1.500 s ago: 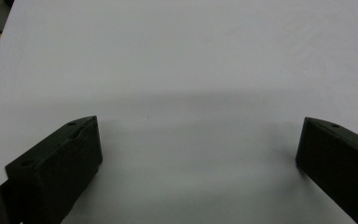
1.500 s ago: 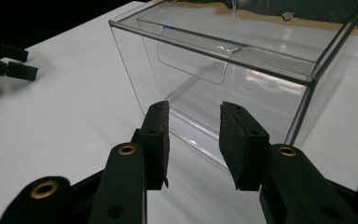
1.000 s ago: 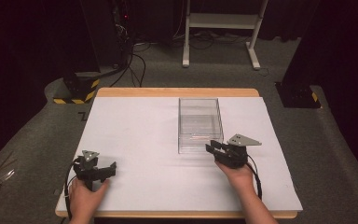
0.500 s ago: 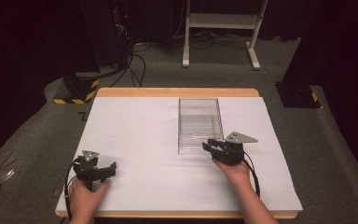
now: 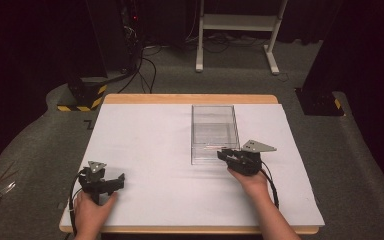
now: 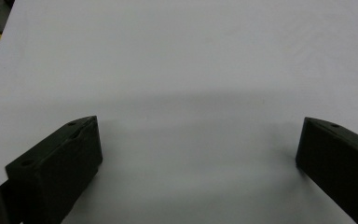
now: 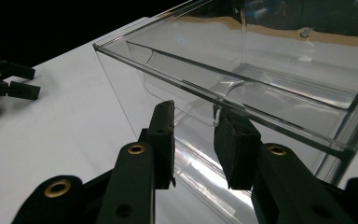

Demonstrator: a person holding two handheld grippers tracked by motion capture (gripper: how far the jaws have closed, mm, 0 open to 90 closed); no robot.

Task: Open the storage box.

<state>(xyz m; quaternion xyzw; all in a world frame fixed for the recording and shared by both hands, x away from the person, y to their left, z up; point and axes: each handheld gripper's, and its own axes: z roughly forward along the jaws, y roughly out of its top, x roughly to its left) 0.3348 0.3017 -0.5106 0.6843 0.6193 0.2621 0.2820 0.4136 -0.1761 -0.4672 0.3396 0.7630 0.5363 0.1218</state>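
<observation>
A clear plastic box (image 5: 214, 131) stands open-topped on the white table sheet (image 5: 145, 140), right of the middle. My right gripper (image 5: 222, 155) is at its near end, pointing left along the near wall. In the right gripper view the jaws (image 7: 196, 112) sit just under the box's rim (image 7: 261, 70) and are closing. A gap shows between them and the pads press on nothing that I can see. My left gripper (image 5: 117, 182) rests low at the near left of the sheet. Its jaws (image 6: 199, 123) are wide open with only white sheet between them.
The wooden table edge (image 5: 190, 99) frames the sheet. A black stand with yellow stripes (image 5: 82, 95), cables and a white frame (image 5: 237, 22) lie on the floor beyond. The left gripper (image 7: 9, 81) appears far off in the right gripper view.
The right gripper has shifted slightly by the box's near end. The left gripper has kept still.
</observation>
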